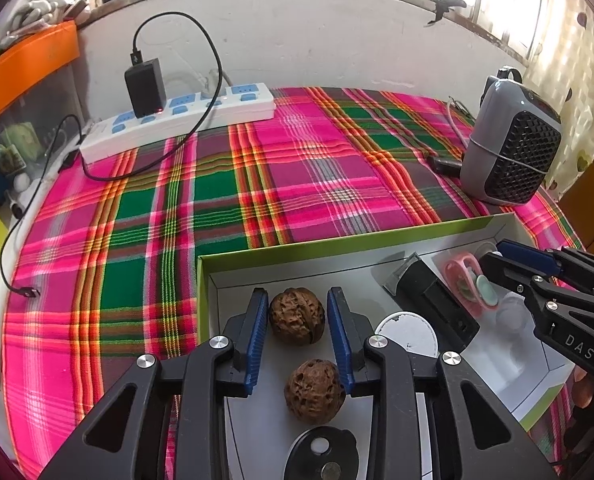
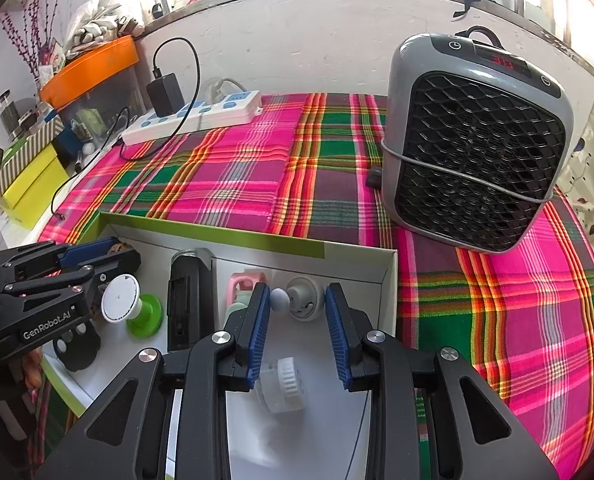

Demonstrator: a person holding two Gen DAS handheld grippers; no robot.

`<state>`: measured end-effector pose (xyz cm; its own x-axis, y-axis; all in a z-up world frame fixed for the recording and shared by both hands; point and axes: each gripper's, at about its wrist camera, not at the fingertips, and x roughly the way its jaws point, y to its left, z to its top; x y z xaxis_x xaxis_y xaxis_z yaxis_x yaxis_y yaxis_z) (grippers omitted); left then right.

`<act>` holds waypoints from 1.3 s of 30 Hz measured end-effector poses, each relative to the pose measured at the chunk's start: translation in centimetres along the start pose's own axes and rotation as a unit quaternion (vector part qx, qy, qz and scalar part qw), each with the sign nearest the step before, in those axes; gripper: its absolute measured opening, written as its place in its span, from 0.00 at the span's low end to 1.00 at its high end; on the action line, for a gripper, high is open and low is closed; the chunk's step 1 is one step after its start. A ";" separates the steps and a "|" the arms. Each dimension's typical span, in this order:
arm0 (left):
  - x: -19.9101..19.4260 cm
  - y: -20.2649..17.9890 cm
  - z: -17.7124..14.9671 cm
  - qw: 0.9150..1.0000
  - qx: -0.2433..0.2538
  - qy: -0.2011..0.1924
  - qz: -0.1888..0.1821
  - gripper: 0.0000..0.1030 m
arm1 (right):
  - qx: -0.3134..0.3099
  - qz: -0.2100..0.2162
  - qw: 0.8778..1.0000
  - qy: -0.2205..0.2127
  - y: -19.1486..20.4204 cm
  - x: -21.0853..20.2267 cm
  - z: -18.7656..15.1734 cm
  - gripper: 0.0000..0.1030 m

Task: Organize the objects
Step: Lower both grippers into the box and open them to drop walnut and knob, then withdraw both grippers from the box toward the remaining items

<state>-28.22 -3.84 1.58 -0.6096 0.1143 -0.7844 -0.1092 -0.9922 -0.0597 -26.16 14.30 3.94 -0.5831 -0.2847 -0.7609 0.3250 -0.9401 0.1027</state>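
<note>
A white box with green rim (image 1: 337,240) (image 2: 217,234) lies on the plaid cloth. Two walnuts sit in its left part: one (image 1: 296,315) between my left gripper's (image 1: 297,298) open blue fingers without touching them, the other (image 1: 314,391) nearer the camera. My right gripper (image 2: 297,294) is open over the box's right part, above a grey round piece (image 2: 305,298), a small grey ball (image 2: 279,299) and a clear bottle with white cap (image 2: 281,384). A black rectangular device (image 2: 187,300), a pink item (image 2: 241,284) and a white disc on green base (image 2: 131,308) also lie inside.
A grey fan heater (image 2: 477,144) stands on the cloth at the right. A white power strip (image 1: 177,118) with black charger (image 1: 145,88) and cables lies at the back left. An orange-rimmed tank (image 2: 93,68) and yellow boxes (image 2: 33,188) stand left of the table.
</note>
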 end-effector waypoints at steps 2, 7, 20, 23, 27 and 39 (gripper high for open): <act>-0.2 0.1 0.0 1.000 -0.001 -0.002 -0.002 0.30 | 0.002 0.001 1.000 -0.001 0.0 0.0 0.0 0.31; -0.8 0.4 -0.2 1.000 -0.006 -0.006 -0.001 0.31 | 0.004 0.001 1.000 -0.004 0.1 -0.2 -0.2 0.36; -4.1 -0.1 -1.4 1.000 -0.007 -0.030 -0.005 0.31 | 0.006 0.002 1.000 -0.022 1.0 -2.4 -0.8 0.36; -5.0 -0.3 -1.8 0.999 -0.008 -0.036 -0.005 0.31 | 0.005 0.002 1.000 -0.027 1.3 -3.1 -1.2 0.36; -6.5 -0.8 -2.6 0.999 -0.005 -0.044 -0.009 0.31 | 0.007 0.004 0.999 -0.034 1.5 -4.3 -1.9 0.36; -9.4 -2.1 -5.4 0.998 -0.002 -0.056 -0.027 0.32 | 0.015 0.000 0.999 -0.049 1.5 -7.4 -4.4 0.36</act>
<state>-18.06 -3.06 5.76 -0.6870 0.1716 -0.7061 -0.1408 -0.9847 -0.1024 -18.07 15.80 6.87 -0.6543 -0.2998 -0.6943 0.3024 -0.9452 0.1231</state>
